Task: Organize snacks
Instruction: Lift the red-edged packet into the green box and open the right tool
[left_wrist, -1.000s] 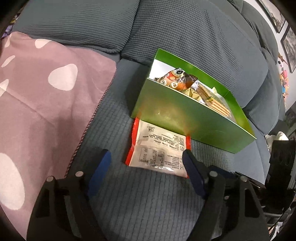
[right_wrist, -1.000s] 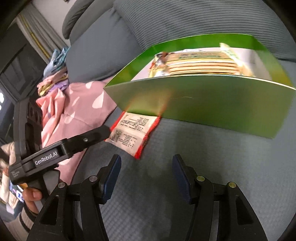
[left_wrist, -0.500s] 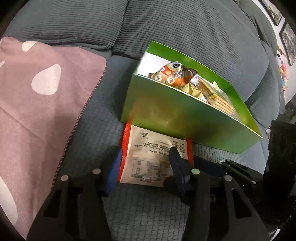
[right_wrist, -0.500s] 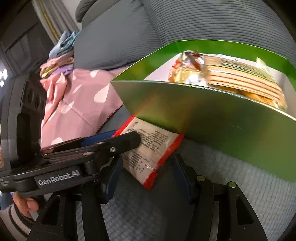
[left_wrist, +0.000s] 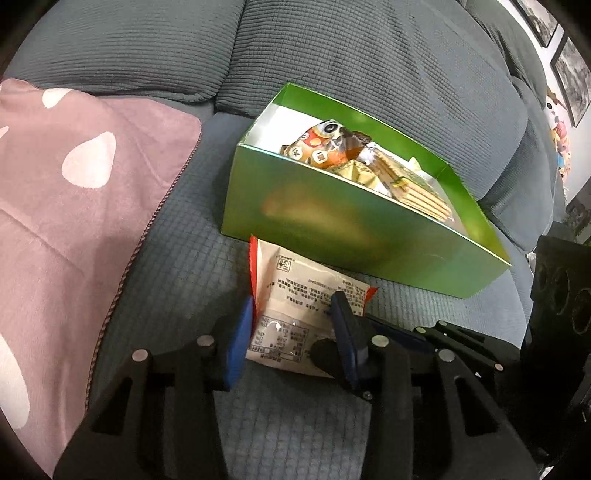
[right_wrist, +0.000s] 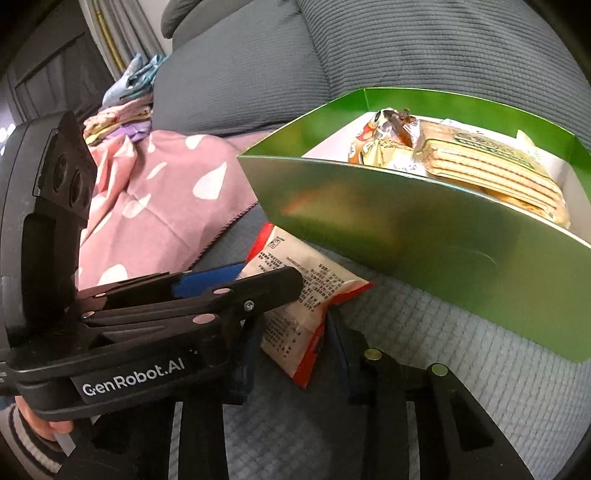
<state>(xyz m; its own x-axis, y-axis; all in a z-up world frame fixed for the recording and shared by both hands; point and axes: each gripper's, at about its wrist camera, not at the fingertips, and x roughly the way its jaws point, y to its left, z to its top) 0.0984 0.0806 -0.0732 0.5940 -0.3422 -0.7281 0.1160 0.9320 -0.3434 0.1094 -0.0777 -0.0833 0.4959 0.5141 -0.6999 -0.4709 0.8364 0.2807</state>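
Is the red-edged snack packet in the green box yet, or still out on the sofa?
Still out. The snack packet lies on the sofa cushion against the green box's front wall, between both grippers' closing jaws.

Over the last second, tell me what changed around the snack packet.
Both grippers moved in on the snack packet: the left gripper now straddles its near end, the right gripper its corner, both jaws closing. The packet stayed on the sofa; the green box kept its place.
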